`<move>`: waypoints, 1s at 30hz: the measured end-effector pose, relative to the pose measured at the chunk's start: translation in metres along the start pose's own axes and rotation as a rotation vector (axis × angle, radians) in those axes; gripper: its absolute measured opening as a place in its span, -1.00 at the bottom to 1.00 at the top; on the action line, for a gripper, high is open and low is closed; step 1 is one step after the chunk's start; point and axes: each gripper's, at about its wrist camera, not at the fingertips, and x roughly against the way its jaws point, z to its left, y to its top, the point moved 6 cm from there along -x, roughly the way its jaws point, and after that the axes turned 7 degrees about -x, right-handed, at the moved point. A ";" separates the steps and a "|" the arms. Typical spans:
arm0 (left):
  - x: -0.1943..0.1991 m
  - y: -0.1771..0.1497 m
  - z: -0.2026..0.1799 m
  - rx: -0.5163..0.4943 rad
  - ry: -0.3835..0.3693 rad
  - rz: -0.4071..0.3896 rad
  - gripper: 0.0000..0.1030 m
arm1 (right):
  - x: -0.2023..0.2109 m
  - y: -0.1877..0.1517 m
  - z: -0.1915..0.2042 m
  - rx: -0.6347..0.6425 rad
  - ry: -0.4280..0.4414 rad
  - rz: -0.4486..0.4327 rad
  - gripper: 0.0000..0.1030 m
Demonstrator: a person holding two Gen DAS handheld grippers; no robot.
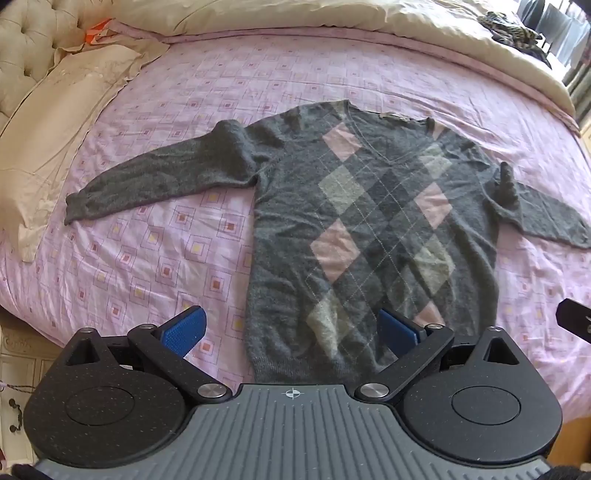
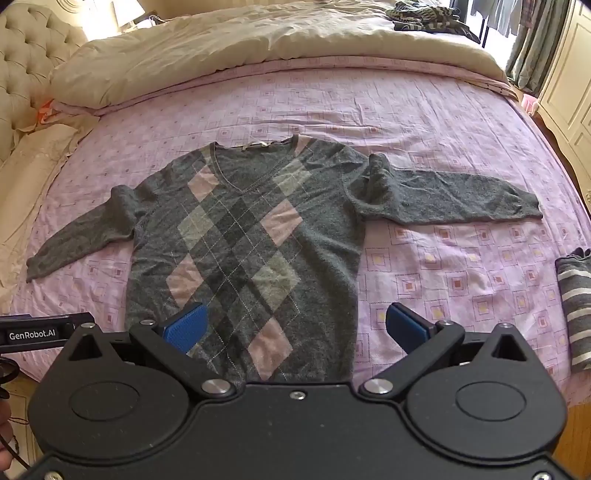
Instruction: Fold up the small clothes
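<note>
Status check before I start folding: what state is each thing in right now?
Argyle sweater: spread flat, front up, unfolded.
Its sleeves: both stretched outward.
Striped garment: folded, at the bed's right edge.
Duvet: pushed back to the far side.
Left gripper: open, empty.
Right gripper: open, empty.

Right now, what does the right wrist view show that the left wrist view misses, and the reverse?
Only the right wrist view shows a folded striped garment at the bed's right edge, cream cabinet doors, and the sweater's right sleeve cuff. Only the left wrist view shows the near edge of the pillow. Both show the argyle sweater flat on the pink sheet, each gripper open above its hem.
</note>
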 end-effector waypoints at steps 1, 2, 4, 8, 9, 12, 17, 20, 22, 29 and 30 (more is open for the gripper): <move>0.000 0.001 0.000 0.002 0.000 0.000 0.94 | 0.005 -0.004 0.001 -0.001 0.001 -0.002 0.98; 0.002 0.000 0.001 -0.001 -0.001 -0.004 0.94 | 0.005 -0.005 -0.003 -0.002 0.005 0.002 0.98; 0.002 0.001 0.001 0.002 -0.001 -0.005 0.94 | 0.007 -0.009 -0.005 0.001 0.009 0.003 0.98; 0.007 -0.004 0.008 -0.002 -0.006 -0.024 0.94 | 0.007 -0.009 0.001 0.008 0.003 0.008 0.98; 0.007 -0.004 0.008 -0.001 -0.004 -0.026 0.94 | 0.007 -0.010 0.001 0.009 0.005 0.007 0.98; 0.009 -0.006 0.011 0.004 -0.001 -0.030 0.94 | 0.008 -0.011 0.003 0.013 0.006 0.008 0.98; 0.009 -0.008 0.014 0.014 0.000 -0.025 0.94 | 0.007 -0.012 0.007 0.025 0.001 0.014 0.98; 0.008 -0.009 0.015 0.015 0.000 -0.021 0.94 | 0.008 -0.014 0.009 0.033 0.000 0.016 0.98; 0.009 -0.008 0.015 0.014 0.000 -0.019 0.94 | 0.008 -0.014 0.010 0.039 -0.002 0.016 0.98; 0.008 -0.010 0.015 0.014 0.001 -0.020 0.94 | 0.008 -0.011 0.016 0.049 -0.007 0.018 0.98; 0.008 -0.010 0.015 0.015 0.002 -0.020 0.94 | 0.008 -0.011 0.016 0.048 -0.007 0.018 0.98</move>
